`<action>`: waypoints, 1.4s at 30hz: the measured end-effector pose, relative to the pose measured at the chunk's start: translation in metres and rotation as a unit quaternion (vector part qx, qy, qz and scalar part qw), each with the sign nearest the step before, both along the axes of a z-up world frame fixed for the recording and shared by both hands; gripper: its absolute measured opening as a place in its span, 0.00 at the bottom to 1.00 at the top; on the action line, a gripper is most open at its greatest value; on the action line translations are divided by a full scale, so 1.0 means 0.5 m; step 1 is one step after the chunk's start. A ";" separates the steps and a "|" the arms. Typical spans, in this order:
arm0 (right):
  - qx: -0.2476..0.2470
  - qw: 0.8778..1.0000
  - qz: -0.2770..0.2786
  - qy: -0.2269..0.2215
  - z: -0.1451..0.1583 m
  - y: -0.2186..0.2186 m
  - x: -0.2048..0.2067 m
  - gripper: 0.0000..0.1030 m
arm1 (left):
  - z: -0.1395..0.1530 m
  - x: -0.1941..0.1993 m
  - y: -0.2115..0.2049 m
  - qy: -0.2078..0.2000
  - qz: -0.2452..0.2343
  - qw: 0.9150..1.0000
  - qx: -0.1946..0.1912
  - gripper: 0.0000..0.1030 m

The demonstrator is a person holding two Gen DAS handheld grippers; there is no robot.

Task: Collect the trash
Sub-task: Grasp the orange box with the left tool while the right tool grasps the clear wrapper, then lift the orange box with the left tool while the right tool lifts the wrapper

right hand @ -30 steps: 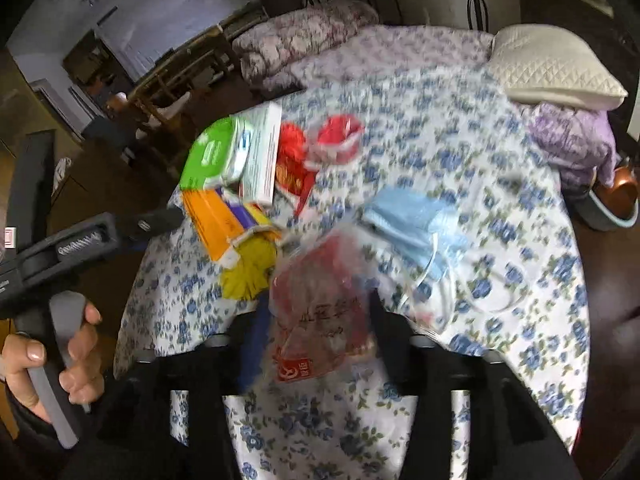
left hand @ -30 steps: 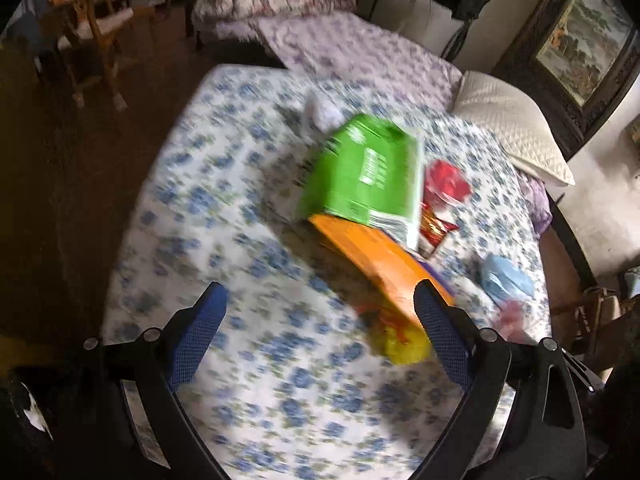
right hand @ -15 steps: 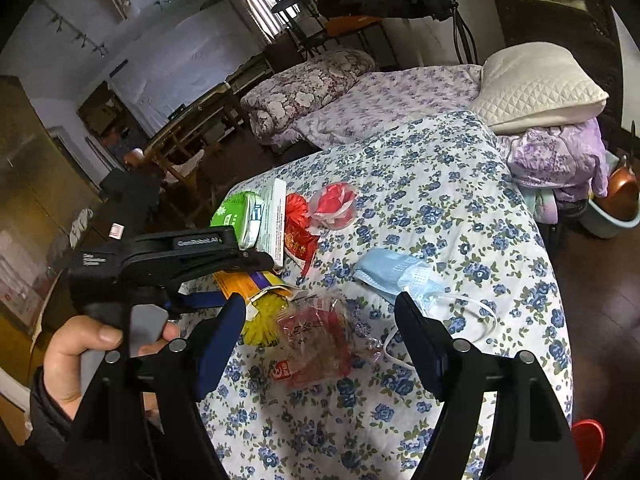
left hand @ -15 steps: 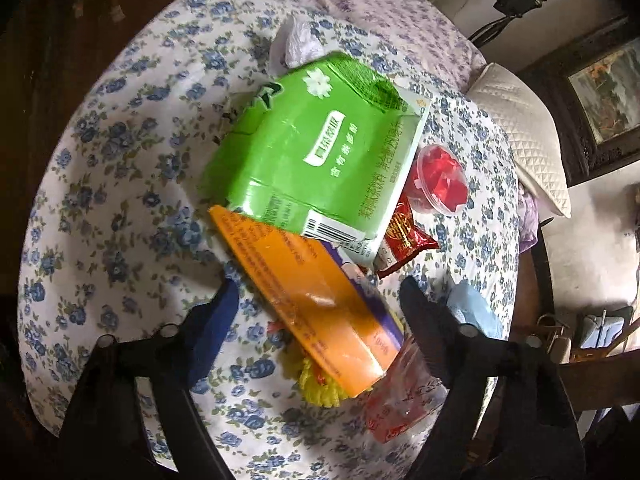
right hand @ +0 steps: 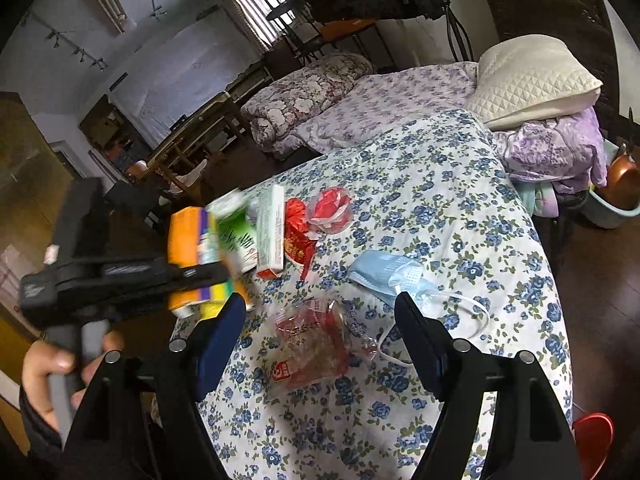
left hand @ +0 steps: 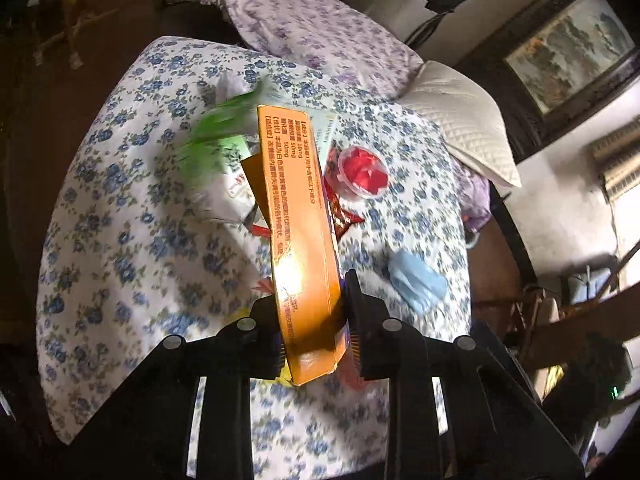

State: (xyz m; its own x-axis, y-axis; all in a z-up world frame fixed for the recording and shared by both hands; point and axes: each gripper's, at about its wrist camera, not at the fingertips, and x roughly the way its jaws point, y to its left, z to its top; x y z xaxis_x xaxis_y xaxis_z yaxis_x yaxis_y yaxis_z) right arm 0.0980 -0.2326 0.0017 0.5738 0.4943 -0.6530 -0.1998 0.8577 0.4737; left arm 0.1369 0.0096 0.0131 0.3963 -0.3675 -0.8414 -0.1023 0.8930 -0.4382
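My left gripper point(left hand: 310, 320) is shut on an orange box point(left hand: 296, 216) and holds it lifted above the flowered table point(left hand: 132, 240). The box also shows in the right wrist view point(right hand: 184, 240), with a blurred green pack point(right hand: 236, 232) beside it. The green pack point(left hand: 212, 140) is blurred behind the box in the left wrist view. My right gripper point(right hand: 320, 332) is open and empty above a clear red wrapper point(right hand: 316, 344). A blue face mask point(right hand: 388, 276), a red cup point(right hand: 332, 208) and a white box point(right hand: 270, 228) lie on the table.
A bed with a purple sheet point(right hand: 400, 96) and a white pillow point(right hand: 532, 80) stands behind the table. A blue basin point(right hand: 612, 208) and a red object point(right hand: 592, 436) are on the floor at the right. Wooden chairs point(right hand: 188, 156) stand at the far left.
My left gripper has closed on the orange box and lifted it off the table; the green pack on it has slid away. My right gripper has let go of the red wrapper and drawn back.
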 end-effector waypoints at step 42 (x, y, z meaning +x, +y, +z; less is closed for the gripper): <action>-0.066 0.997 0.024 0.010 -0.025 0.051 0.005 0.73 | -0.098 0.086 0.005 0.114 -0.008 0.993 -0.032 0.47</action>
